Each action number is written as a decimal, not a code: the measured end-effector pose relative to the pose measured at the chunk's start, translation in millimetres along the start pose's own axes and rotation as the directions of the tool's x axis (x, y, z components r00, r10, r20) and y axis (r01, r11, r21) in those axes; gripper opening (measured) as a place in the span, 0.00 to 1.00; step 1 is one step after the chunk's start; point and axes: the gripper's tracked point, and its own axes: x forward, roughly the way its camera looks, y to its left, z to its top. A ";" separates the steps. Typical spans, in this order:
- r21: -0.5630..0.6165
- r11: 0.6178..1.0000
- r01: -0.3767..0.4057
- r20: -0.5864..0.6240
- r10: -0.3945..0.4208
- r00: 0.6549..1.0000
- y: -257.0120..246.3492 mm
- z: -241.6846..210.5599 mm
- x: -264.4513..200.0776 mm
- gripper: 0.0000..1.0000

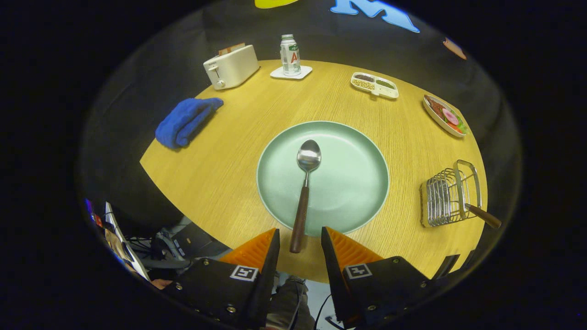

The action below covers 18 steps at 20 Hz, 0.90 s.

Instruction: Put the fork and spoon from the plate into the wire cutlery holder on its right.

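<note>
Hovering open-jawed, gripper (300, 240) straddling the spoon (304, 192) handle's tip, untouched, at lower centre; bowl lying mid-plate (357, 151). Risking a tip-only pinch, spoon swinging loose before reaching the wire cutlery holder (447, 195) at right, one handle already inside.

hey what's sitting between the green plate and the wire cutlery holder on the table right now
Nothing: in the gripper view, only bare wooden table separates the plate from the holder. The gripper has its jaws open around the spoon handle's end.
</note>
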 end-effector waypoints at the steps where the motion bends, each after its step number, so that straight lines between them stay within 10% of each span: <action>1: 0.006 1.000 0.000 -0.011 0.000 1.000 1.7 -1.3 3.5 0.55; 10: -0.098 0.985 0.141 -0.053 -0.147 0.988 -15.4 -8.1 25.2 0.48; 12: -0.118 0.980 0.162 -0.054 -0.169 0.984 -22.6 -7.8 22.6 0.15; 18: -0.161 0.978 0.134 -0.101 -0.152 0.983 -24.9 -3.9 19.3 0.07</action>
